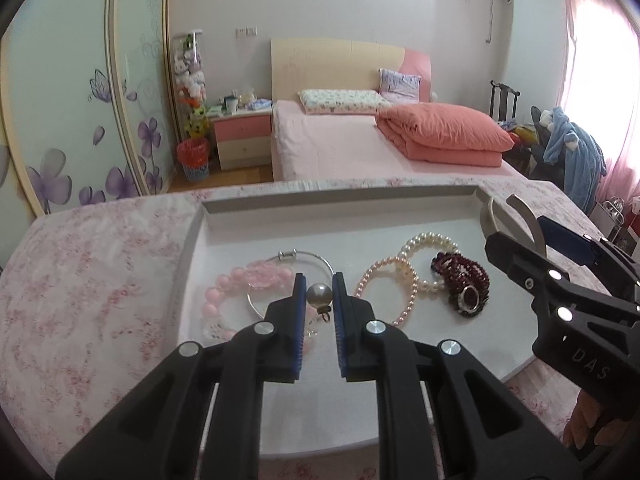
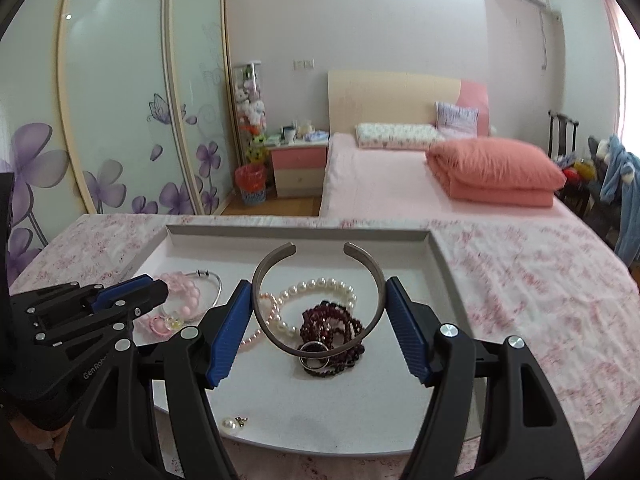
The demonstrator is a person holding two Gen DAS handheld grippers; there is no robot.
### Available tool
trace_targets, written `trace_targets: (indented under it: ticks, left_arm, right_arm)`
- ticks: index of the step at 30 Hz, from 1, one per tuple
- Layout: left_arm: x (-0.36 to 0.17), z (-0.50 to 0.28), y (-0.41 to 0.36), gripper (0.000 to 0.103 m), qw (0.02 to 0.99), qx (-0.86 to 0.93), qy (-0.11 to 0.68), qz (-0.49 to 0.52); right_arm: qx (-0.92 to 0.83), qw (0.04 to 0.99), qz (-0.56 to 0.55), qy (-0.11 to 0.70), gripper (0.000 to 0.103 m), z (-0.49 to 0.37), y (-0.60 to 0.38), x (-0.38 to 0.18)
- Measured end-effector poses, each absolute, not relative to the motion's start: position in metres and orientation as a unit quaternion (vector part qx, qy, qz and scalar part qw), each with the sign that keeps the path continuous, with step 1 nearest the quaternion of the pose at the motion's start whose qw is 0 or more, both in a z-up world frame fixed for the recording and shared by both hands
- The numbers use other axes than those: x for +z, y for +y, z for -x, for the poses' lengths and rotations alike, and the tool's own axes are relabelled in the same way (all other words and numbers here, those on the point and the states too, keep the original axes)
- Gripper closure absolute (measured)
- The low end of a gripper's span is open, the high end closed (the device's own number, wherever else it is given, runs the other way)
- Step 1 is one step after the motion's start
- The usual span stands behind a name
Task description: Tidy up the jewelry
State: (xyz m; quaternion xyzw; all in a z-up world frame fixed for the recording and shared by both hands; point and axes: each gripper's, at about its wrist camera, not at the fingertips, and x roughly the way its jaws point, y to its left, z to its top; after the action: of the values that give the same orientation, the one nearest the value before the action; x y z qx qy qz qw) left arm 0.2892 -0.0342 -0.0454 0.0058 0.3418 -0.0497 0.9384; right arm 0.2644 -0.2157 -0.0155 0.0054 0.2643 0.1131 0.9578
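Note:
A white tray (image 1: 248,236) lies on a pink floral cloth and holds jewelry. My left gripper (image 1: 319,286) is shut on a grey pearl earring (image 1: 319,295) just above a pink bead bracelet (image 1: 224,284) and a silver wire bangle (image 1: 316,258). My right gripper (image 2: 318,298) is shut on a grey metal cuff bangle (image 2: 376,276) and holds it above a dark red bead bracelet (image 2: 320,320), a ring (image 2: 314,354) and a white pearl bracelet (image 2: 320,284). The right gripper also shows in the left wrist view (image 1: 516,236). A pink pearl bracelet (image 1: 384,266) lies mid-tray.
A loose white pearl earring (image 2: 229,424) lies near the tray's front edge. The floral cloth (image 2: 520,280) spreads around the tray. Behind are a pink bed (image 1: 360,148), a nightstand (image 1: 240,136), a red bin (image 1: 194,156) and wardrobe doors (image 1: 80,100).

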Motion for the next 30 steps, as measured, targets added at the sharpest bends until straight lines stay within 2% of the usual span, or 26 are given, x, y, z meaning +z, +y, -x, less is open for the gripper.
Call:
trace_targets:
  ticks: [5, 8, 19, 25, 30]
  left_arm:
    - [-0.052, -0.292, -0.034, 0.087, 0.936, -0.052, 0.348, -0.005]
    - [-0.052, -0.292, -0.034, 0.075, 0.936, -0.051, 0.348, -0.006]
    - [-0.034, -0.271, -0.006, 0.062, 0.941, -0.027, 0.336, 0.012]
    - [-0.019, -0.237, 0.027, 0.052, 0.945, -0.002, 0.324, 0.036]
    - [-0.009, -0.195, 0.050, 0.043, 0.948, 0.007, 0.313, 0.062]
  right_arm:
    - [0.114, 0.953, -0.016, 0.281, 0.035, -0.271, -0.217, -0.023]
    - [0.118, 0.949, -0.026, 0.293, 0.035, -0.273, -0.218, -0.027]
    - [0.099, 0.951, -0.055, 0.286, 0.033, -0.261, -0.241, -0.012]
    - [0.095, 0.951, -0.060, 0.287, 0.033, -0.237, -0.251, -0.004]
    - [0.101, 0.952, -0.061, 0.281, 0.028, -0.200, -0.253, 0.006]
